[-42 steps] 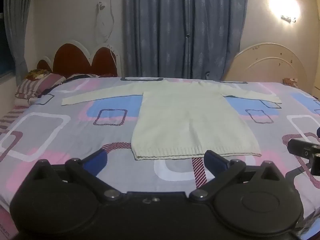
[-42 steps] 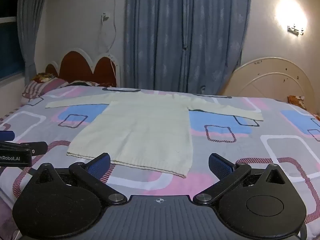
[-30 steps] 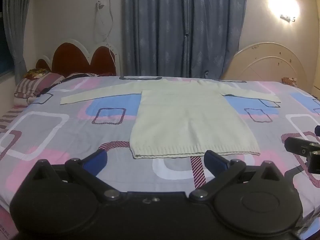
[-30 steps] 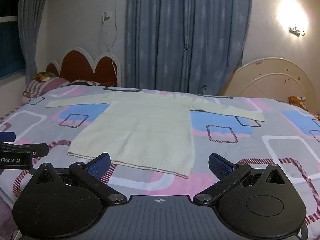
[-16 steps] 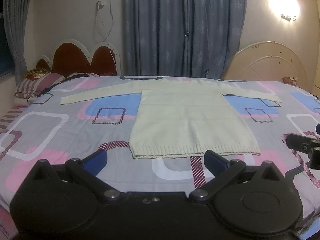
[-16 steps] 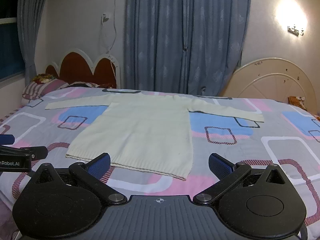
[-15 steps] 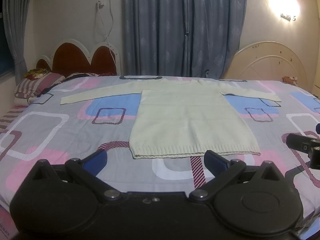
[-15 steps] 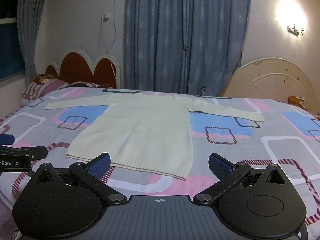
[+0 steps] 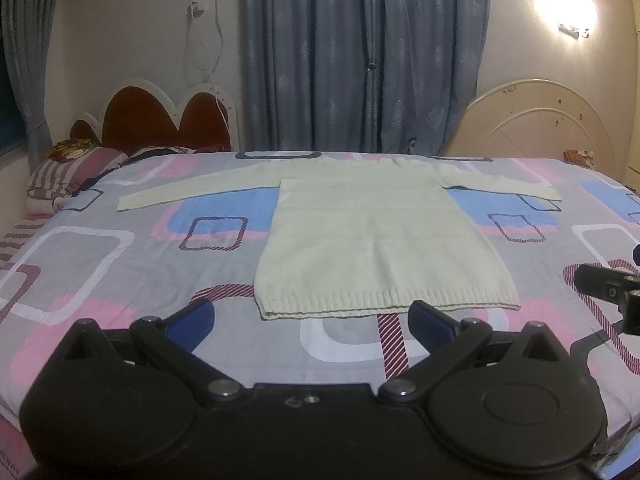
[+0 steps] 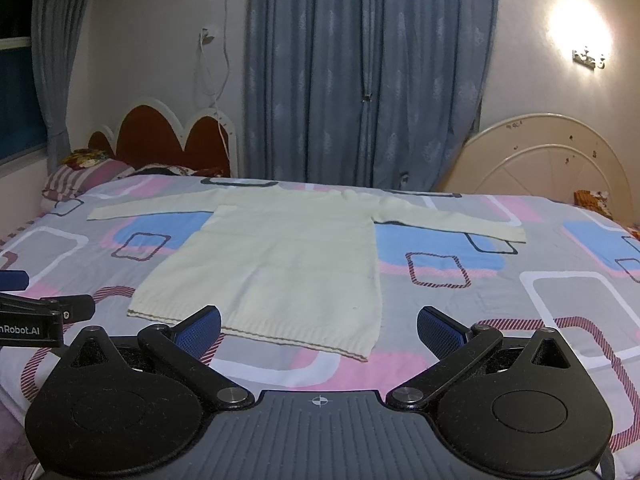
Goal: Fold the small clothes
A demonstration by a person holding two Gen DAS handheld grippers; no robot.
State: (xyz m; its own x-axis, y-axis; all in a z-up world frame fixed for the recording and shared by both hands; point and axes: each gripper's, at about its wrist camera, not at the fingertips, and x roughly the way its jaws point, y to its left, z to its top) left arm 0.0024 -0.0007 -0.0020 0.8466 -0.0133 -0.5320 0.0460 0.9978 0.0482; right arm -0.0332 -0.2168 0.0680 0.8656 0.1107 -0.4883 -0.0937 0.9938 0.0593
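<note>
Your bed (image 9: pixel 100 264) fills the lower half of both views, its patterned sheet running flat to the near edge under your grippers. A red headboard (image 9: pixel 160 120) closes the left end and a cream footboard (image 9: pixel 548 120) the right; blue curtains (image 9: pixel 368 52) hang behind the far side.

The sweater (image 9: pixel 380 240) lies flat at the middle of the bed, neck toward the curtains, both sleeves spread straight out to the sides. Its ribbed hem (image 9: pixel 384 304) faces you, set back from the near edge with a band of bare sheet between. You have bare sheet on both sides of the body and beyond each cuff. The left cuff (image 9: pixel 132 202) stops short of the striped pillows (image 9: pixel 72 168); the right cuff (image 10: pixel 512 234) lies well apart from the footboard.

Your left gripper (image 9: pixel 312 320) hangs above the near edge, jaws spread wide and holding nothing, the hem's left half just beyond its fingers (image 9: pixel 192 320). Your right gripper (image 10: pixel 320 328) is likewise spread and holding nothing, with the hem's right corner (image 10: pixel 360 354) between its fingers, seen from above, not touching.
</note>
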